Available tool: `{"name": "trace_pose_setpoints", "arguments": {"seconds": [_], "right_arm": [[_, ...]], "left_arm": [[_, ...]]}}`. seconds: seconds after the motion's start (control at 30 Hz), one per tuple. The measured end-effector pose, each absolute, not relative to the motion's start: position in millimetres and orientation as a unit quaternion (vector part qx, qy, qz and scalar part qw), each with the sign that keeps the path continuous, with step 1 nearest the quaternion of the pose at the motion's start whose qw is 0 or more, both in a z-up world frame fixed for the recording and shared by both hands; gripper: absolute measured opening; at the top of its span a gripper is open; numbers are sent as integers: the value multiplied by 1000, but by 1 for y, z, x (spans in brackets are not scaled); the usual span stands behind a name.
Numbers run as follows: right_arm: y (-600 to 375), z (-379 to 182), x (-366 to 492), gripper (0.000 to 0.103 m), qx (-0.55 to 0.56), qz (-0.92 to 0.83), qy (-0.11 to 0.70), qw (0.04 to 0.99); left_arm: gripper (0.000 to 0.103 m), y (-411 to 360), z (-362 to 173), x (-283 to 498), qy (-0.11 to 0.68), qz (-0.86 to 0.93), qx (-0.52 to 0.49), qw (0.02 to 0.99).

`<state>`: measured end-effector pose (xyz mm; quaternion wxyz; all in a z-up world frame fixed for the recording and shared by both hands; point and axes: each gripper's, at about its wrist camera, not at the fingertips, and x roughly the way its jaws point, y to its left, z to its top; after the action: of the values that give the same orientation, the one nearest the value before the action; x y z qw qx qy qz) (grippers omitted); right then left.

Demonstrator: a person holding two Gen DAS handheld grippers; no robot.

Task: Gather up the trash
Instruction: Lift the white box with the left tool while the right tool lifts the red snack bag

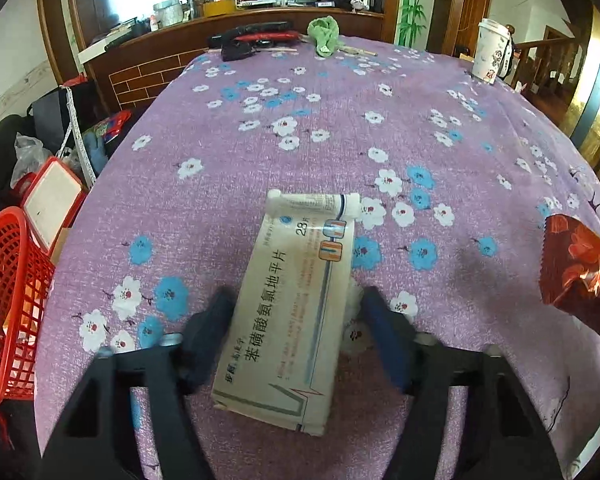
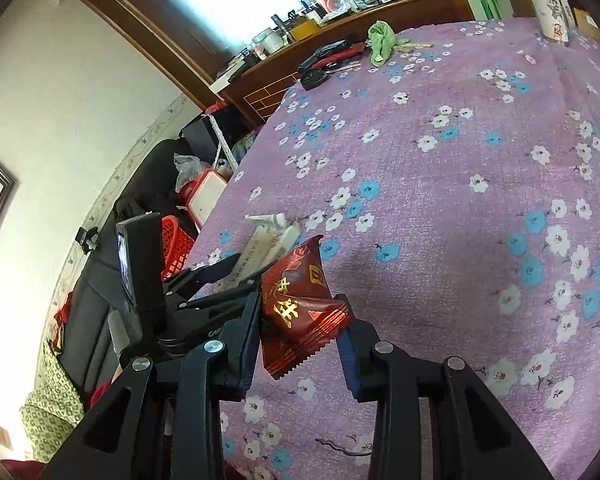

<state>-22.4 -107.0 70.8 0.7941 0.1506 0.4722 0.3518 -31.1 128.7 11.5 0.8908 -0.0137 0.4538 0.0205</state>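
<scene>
Up front in the left wrist view, one flat white cardboard medicine box [image 1: 290,312] with blue lettering lies on the worktop [image 1: 440,152], which is covered in a purple cloth printed with white and blue flowers, and one small white tube [image 1: 312,203] rests across the box's far end. The left hand-held gripper [image 1: 296,312] is spread wide around the box, its dark blue pads just beside the long edges; whether they touch cannot be told. One red plastic mesh basket [image 1: 8,312] stands off the worktop's left edge, its contents unclear. At the far edge sit one white paper cup [image 1: 490,50] and one crumpled green cloth [image 1: 324,34]. From the right wrist view, one dark red foil snack wrapper [image 2: 300,306] with gold characters sits between the fingers of the right hand-held gripper [image 2: 302,320], which pinches it narrowly above the worktop. The box, the tube and the left hand-held gripper show just beyond it.
</scene>
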Motion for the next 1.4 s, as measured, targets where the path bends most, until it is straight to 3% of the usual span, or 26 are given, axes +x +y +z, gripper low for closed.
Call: {"name": "trace_pose_setpoints", "arguments": {"seconds": [1.4], "right_arm": [[-57, 123, -86, 38, 86, 345, 444, 822]], "left_arm": [[53, 180, 98, -145, 321, 16, -77, 944]]}}
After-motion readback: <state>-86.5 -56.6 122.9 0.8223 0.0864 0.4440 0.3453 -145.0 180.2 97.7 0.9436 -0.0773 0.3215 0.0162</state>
